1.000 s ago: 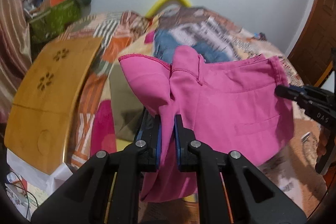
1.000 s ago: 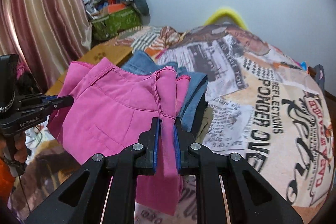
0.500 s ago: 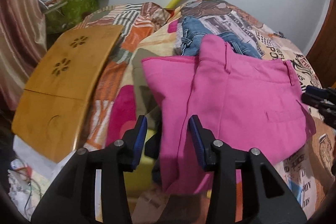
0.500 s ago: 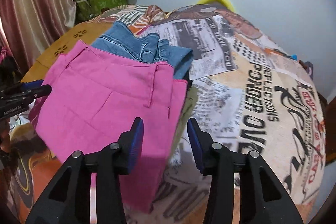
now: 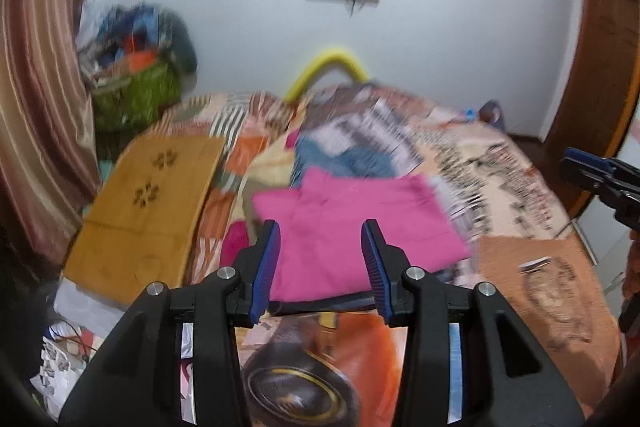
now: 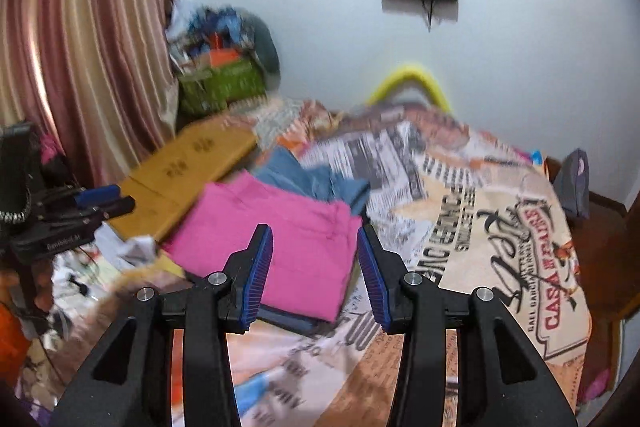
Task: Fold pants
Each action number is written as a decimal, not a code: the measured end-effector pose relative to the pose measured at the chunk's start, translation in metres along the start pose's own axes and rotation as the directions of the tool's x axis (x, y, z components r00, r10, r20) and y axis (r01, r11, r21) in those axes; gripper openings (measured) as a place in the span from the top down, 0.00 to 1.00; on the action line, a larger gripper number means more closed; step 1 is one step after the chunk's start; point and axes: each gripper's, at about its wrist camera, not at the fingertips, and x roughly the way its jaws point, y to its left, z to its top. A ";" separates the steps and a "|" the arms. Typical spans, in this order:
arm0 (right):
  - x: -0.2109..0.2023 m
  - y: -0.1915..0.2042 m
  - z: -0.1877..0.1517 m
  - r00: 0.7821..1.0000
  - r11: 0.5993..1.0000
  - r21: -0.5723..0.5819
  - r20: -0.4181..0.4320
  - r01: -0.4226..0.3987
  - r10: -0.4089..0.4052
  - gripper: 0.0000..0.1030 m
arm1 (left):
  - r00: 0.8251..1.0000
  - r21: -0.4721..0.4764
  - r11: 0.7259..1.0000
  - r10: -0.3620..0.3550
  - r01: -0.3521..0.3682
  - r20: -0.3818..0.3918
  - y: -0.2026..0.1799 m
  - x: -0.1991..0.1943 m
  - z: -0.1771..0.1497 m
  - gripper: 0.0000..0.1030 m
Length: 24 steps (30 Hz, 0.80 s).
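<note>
Pants [image 5: 352,227] lie folded flat on bed [image 5: 540,267]; both hand-held grippers, left [image 5: 320,267] and right [image 6: 316,271], open, empty; fold looks done.

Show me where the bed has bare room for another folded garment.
Free: the printed bedspread right of the folded pink pants, toward the far edge. Crowded: blue jeans behind the pants, the wooden board and paper clutter to their left.

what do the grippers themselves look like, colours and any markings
Both the left gripper and the right gripper have matte black angular bodies with triangular cut-outs, silver round bolts, and ribbed blue pads on the fingers. The right view shows blurred white lettering on the left gripper's side.
</note>
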 end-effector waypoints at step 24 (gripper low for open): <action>-0.225 0.079 -0.041 0.895 0.998 -0.044 0.442 -0.050 0.064 0.23 | 0.908 0.009 0.999 -0.035 0.034 0.418 -0.079 -0.268 -0.054 0.16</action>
